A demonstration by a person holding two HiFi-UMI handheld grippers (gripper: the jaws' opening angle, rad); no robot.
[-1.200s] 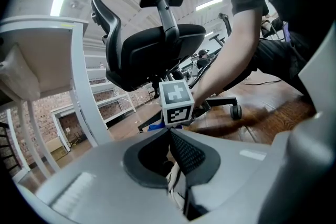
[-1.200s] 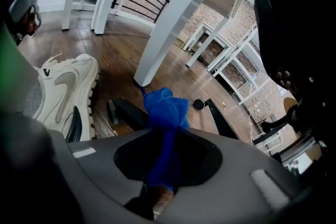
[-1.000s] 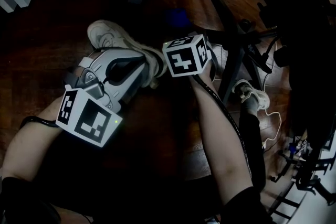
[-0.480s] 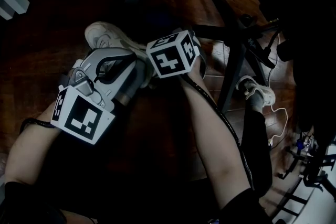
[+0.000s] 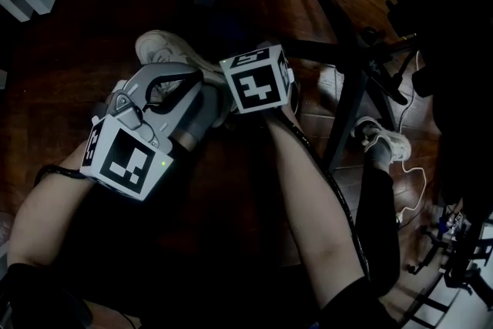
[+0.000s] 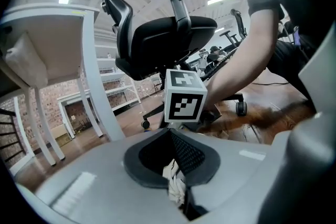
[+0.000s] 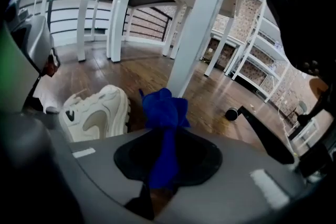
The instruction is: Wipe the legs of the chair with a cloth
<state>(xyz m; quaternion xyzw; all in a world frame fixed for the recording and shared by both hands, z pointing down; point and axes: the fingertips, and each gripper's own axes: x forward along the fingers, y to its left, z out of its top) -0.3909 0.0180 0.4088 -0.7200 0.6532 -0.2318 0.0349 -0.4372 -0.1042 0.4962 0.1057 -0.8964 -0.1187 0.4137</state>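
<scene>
Dark wooden floor (image 5: 69, 50) lay under a black chair (image 6: 163, 34). The right gripper (image 7: 164, 149) had its fingers closed on a blue cloth (image 7: 165, 107), beside a white shoe (image 7: 97, 113) and apart from the chair legs (image 5: 347, 88). The left gripper (image 6: 172, 162) had its fingers pinching a white scrap (image 6: 174, 181). The right gripper's marker cube (image 5: 258, 81) bore black-and-white squares.

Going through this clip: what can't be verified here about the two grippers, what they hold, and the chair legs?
- Head view: the right gripper and its blue cloth are hidden behind the marker cube.
- Left gripper view: the white crumpled scrap sits mostly buried in the left gripper; its size and kind are unclear.
- Head view: the black chair legs are too dark to judge for dirt.
</scene>
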